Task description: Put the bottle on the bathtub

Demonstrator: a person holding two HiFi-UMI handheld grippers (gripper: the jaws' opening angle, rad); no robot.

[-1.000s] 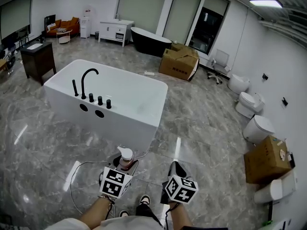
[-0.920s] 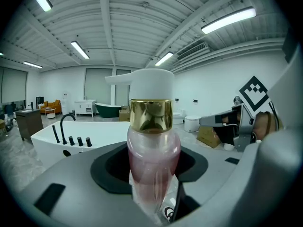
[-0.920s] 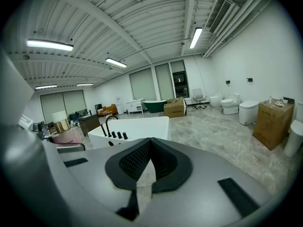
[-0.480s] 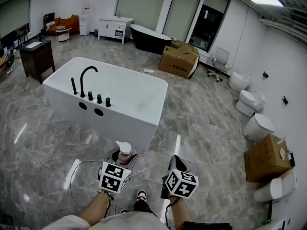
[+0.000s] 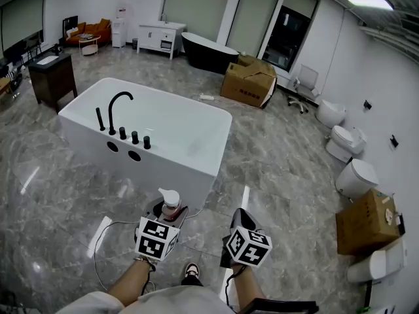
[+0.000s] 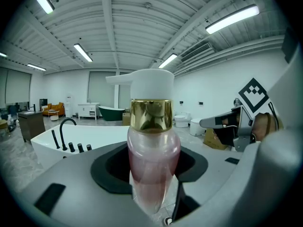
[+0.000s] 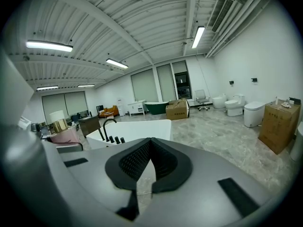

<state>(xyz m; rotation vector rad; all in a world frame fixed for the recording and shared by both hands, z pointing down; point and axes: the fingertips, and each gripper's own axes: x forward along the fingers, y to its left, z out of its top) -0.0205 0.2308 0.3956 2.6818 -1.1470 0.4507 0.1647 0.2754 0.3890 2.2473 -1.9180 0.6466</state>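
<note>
A pink pump bottle (image 5: 171,206) with a gold collar and a white pump head stands upright in my left gripper (image 5: 169,217), which is shut on it. In the left gripper view the bottle (image 6: 152,155) fills the middle between the jaws. The white bathtub (image 5: 171,167) with a black faucet (image 5: 118,107) stands on the floor just ahead; its near corner lies a short way beyond the bottle. My right gripper (image 5: 240,224) hovers beside the left one, shut with nothing in it; its black pads (image 7: 163,163) meet. The tub (image 7: 137,129) shows ahead in the right gripper view.
Cardboard boxes stand at the back (image 5: 247,82) and at the right (image 5: 366,222). Toilets (image 5: 356,175) line the right wall. A black tub (image 5: 207,52) and a dark cabinet (image 5: 51,77) sit farther off. A cable (image 5: 103,241) loops on the marble floor by my feet.
Both grippers and the bottle have edged forward toward the tub's near corner as the person steps. Both grips are unchanged.
</note>
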